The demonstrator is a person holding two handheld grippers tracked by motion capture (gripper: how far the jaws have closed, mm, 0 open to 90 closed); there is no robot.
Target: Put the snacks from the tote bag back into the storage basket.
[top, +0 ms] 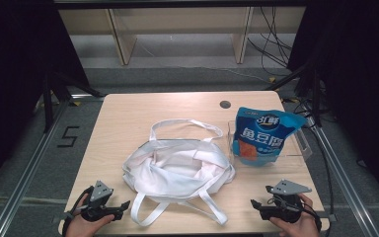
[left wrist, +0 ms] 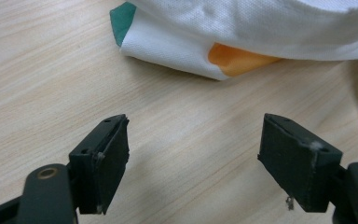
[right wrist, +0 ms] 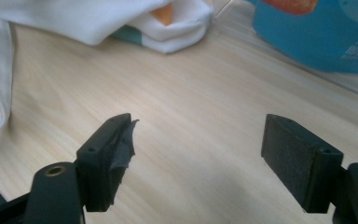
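Both grippers sit at the bottom edge of the high view, the left gripper (top: 123, 205) at lower left and the right gripper (top: 254, 204) at lower right, each with jaws spread wide and nothing between them. In the gripper views the same gap shows over bare table (left wrist: 51, 70).

Between them, at the centre of the frame, lies the white bag (top: 177, 168), slumped flat with its mouth loosely gathered; one handle (top: 185, 124) loops toward the top of the frame and other straps trail toward the bottom. Right of centre a blue pouch (top: 264, 136) stands upright in a clear holder (top: 303, 145), just beside the bag.

Judging from this, the bag's limp cloth is the risk: a pinch may catch only one layer or a strap, so the mouth stays shut. Dragging the bag rightward could also tip the pouch.
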